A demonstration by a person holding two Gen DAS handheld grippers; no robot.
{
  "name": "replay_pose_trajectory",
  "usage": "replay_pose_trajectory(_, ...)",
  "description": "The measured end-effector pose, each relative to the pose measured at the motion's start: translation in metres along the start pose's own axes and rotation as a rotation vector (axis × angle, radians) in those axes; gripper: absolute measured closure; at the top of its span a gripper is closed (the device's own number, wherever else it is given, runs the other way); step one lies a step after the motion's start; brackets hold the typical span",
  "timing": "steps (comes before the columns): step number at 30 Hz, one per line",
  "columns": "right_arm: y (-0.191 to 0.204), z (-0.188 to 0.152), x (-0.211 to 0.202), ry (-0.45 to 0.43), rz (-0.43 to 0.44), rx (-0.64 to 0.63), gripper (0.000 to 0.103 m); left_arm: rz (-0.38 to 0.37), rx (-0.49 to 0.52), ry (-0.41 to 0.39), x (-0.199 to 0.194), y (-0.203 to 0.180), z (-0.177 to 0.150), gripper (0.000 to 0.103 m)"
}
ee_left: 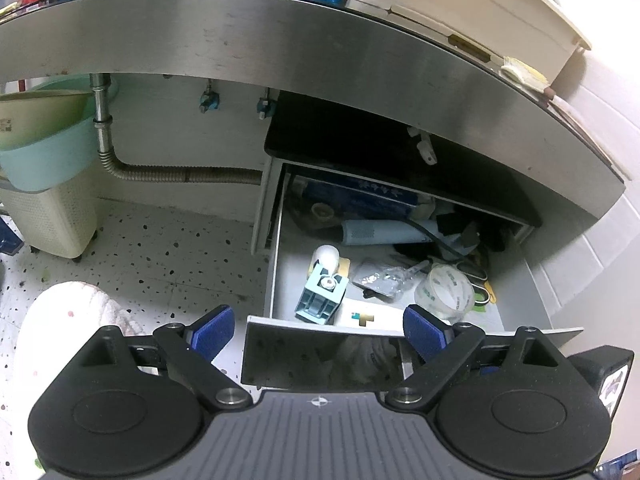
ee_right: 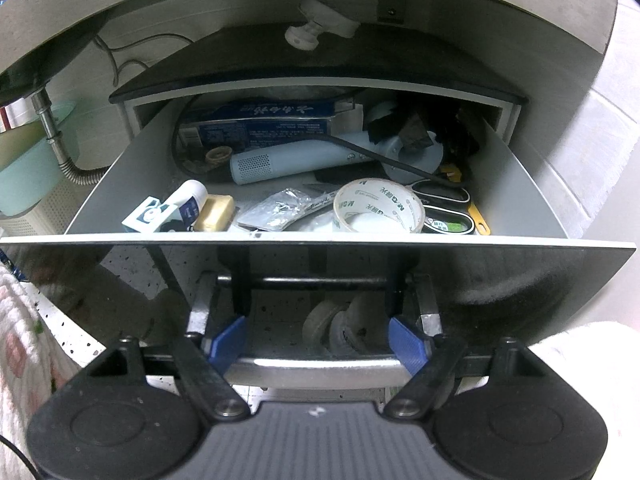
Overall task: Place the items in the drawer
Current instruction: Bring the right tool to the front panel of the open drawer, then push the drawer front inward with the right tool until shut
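Note:
The drawer (ee_right: 320, 242) under the steel counter stands pulled open, with a glossy black front (ee_left: 320, 356). Inside lie a clear tape roll (ee_right: 378, 206), a pale blue hair-dryer-like device (ee_right: 296, 160), a blue box (ee_right: 260, 124), a white roll-on bottle (ee_right: 188, 200), a yellow bar (ee_right: 216, 210), a foil packet (ee_right: 276, 212) and scissors (ee_right: 444, 196). My left gripper (ee_left: 318, 330) is open and empty above the drawer's front edge. My right gripper (ee_right: 318, 340) is open, its fingers on either side of the drawer's metal handle (ee_right: 316, 366).
A steel counter edge (ee_left: 280, 40) overhangs the drawer. A drain pipe (ee_left: 168, 172), teal basins (ee_left: 44, 148) and a white basket (ee_left: 52, 216) stand to the left on the speckled floor (ee_left: 160, 256). A tiled wall (ee_left: 592, 264) is at the right.

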State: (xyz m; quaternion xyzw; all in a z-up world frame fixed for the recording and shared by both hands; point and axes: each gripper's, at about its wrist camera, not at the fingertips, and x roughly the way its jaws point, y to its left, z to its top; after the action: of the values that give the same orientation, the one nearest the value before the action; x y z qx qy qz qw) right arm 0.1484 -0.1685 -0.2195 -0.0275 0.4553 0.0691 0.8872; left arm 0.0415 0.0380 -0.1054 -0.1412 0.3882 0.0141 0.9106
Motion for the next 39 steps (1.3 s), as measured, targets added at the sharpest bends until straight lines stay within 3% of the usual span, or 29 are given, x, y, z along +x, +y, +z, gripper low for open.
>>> replay_pose_trajectory(13, 0.001, 0.016, 0.007, -0.012, -0.001, -0.003, 0.024, -0.002, 0.005, 0.008, 0.002, -0.001, 0.000, 0.011)
replay_pose_trajectory(39, 0.004, -0.005, -0.005, -0.059, 0.000, 0.002, 0.023, -0.001, 0.012, 0.017, 0.004, 0.000, 0.000, 0.011)
